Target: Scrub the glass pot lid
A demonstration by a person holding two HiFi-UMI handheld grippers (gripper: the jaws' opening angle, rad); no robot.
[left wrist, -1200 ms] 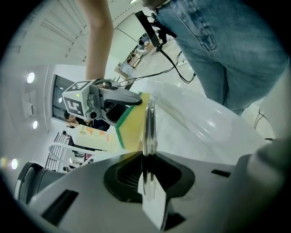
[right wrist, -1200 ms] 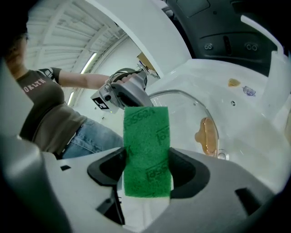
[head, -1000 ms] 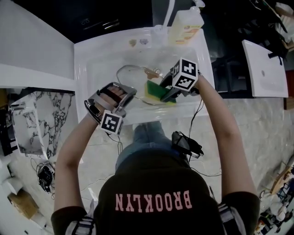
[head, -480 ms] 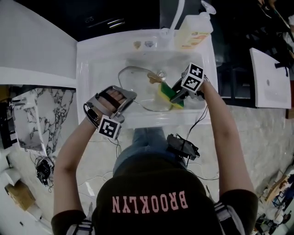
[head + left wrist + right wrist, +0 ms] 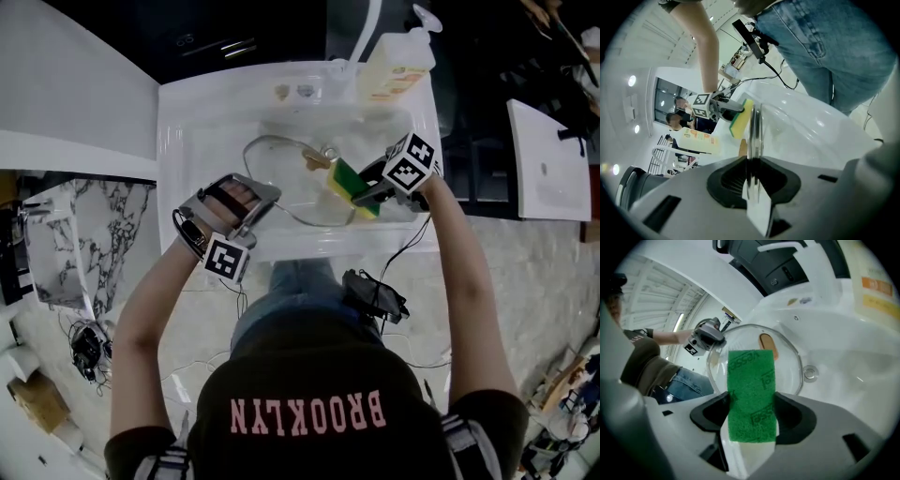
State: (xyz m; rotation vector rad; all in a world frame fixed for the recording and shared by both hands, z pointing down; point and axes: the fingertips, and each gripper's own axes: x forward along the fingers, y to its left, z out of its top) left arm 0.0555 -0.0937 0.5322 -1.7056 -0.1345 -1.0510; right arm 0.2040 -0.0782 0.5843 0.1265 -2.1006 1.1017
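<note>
I see white sink (image 5: 178,122). Glass pot lid (image 5: 286,183) stands on edge in basin, near-left rim pinched between left gripper (image 5: 752,173) jaws. Soap bottle (image 5: 394,61) on far rim. Right gripper (image 5: 751,420) jaws clamp green-yellow sponge (image 5: 751,390) at lid's right edge; contact unclear.

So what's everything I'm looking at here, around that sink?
Rectangular sink: one, white, before the person.
Curved faucet: one, white, behind the basin.
Pump-top soap bottle: one, pale yellow, back rim.
Round glass pot lid with brown knob: one, clear, tilted inside the sink.
Rectangular sponge: one, yellow with green scouring face, at the lid's right edge.
Person's left gripper: one, grey, clamped on the lid's rim.
Person's right gripper: one, grey, clamped on the sponge.
</note>
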